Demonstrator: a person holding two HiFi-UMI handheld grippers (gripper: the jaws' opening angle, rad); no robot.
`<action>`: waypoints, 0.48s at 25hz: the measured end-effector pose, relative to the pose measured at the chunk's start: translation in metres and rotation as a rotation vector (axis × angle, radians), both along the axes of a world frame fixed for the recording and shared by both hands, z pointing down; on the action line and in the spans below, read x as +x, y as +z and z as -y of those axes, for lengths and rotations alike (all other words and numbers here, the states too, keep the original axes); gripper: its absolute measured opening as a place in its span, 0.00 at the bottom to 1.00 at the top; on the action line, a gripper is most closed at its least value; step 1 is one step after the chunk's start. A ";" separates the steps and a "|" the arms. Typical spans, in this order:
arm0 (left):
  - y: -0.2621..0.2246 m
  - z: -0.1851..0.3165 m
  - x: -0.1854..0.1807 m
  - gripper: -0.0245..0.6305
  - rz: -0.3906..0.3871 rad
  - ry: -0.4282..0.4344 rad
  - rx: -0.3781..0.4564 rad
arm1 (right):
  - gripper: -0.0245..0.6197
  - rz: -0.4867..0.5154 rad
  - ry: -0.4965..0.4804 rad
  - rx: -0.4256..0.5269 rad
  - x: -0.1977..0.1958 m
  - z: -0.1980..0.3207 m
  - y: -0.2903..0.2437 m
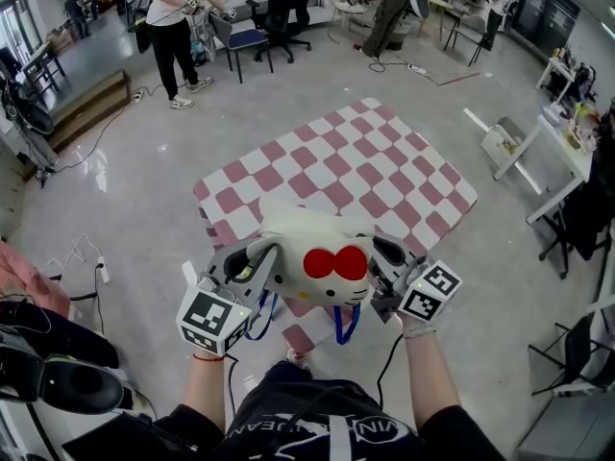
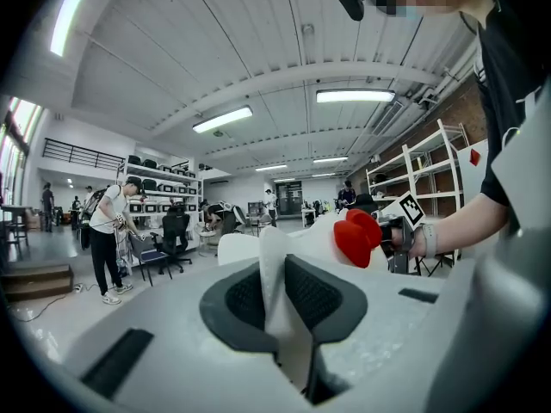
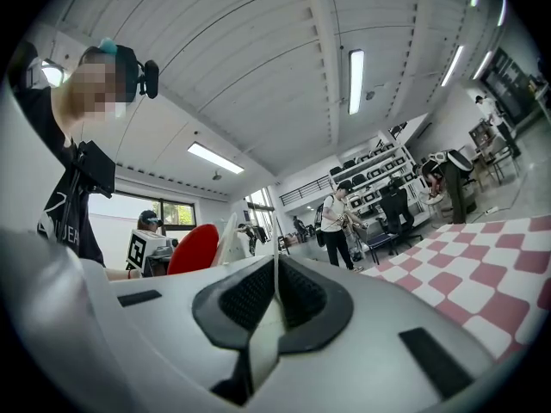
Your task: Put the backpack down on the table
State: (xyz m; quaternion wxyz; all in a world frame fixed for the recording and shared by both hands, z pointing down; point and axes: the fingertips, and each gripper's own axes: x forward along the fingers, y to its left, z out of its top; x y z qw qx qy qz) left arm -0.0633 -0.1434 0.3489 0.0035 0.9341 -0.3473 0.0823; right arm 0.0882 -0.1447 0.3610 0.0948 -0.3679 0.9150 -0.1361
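A white cat-face backpack (image 1: 307, 243) with a red bow (image 1: 336, 262) hangs in the air over the near edge of the pink-and-white checkered table (image 1: 375, 161). Its blue straps (image 1: 344, 323) dangle below. My left gripper (image 1: 261, 259) is shut on the backpack's left side; in the left gripper view white fabric (image 2: 274, 261) is pinched in that gripper (image 2: 277, 295), with the bow (image 2: 357, 235) beyond. My right gripper (image 1: 386, 262) is shut on the right side; a thin white edge (image 3: 274, 274) runs between its pads, bow (image 3: 194, 248) to the left.
Beyond the table stand a person (image 1: 173, 27) and office chairs (image 1: 283, 12). At the right are a white desk (image 1: 557, 152) and a black chair (image 1: 577, 358). Dark bags (image 1: 48, 358) and cables lie on the floor at the left.
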 end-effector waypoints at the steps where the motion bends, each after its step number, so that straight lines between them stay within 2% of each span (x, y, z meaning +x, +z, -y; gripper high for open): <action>1: 0.000 0.005 0.000 0.11 0.000 0.005 0.000 | 0.05 -0.002 0.004 -0.001 0.000 0.005 0.001; 12: 0.009 0.060 0.007 0.11 -0.018 0.043 -0.017 | 0.05 -0.020 0.048 -0.029 0.006 0.055 0.009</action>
